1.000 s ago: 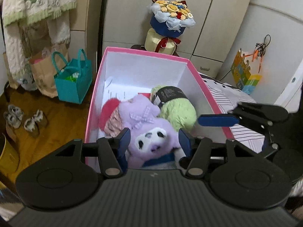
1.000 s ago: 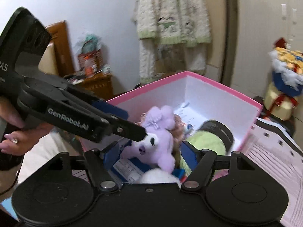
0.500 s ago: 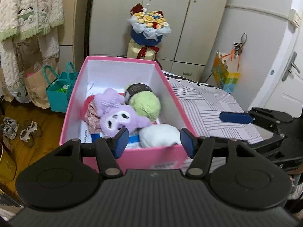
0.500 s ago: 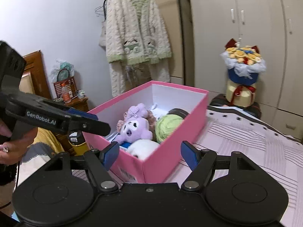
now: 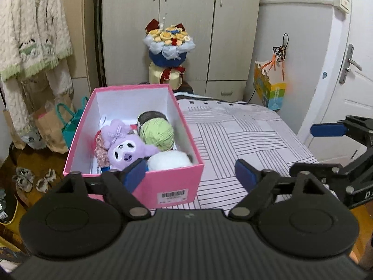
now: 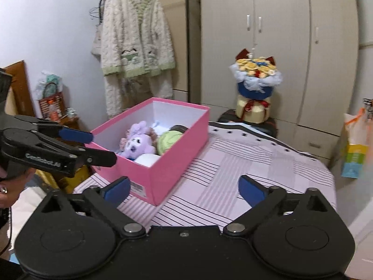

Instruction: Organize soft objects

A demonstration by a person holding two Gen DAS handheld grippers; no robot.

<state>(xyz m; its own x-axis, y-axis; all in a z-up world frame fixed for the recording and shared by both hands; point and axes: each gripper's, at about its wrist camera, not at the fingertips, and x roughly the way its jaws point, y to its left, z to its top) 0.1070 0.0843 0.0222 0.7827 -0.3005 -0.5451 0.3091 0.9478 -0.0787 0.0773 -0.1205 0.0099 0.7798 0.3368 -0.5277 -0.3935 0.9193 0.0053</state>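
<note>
Both grippers have backed away from the pink box (image 5: 172, 182); jaws spread, empty; barcode label (image 5: 172, 194) unreadable.

there's a flower bouquet (image 5: 169, 46) in blue wrap sitting in front of the beige wardrobe (image 5: 186, 23), and a fuzzy cream and green robe (image 6: 137, 39) hanging on the left. brown paper bag (image 5: 50, 126) and a teal bag (image 5: 71, 129) on the wood floor with some little shoes (image 5: 32, 180) nearby. colorful gift bag (image 5: 268, 91) hangs by the white door (image 5: 352, 88)
</note>
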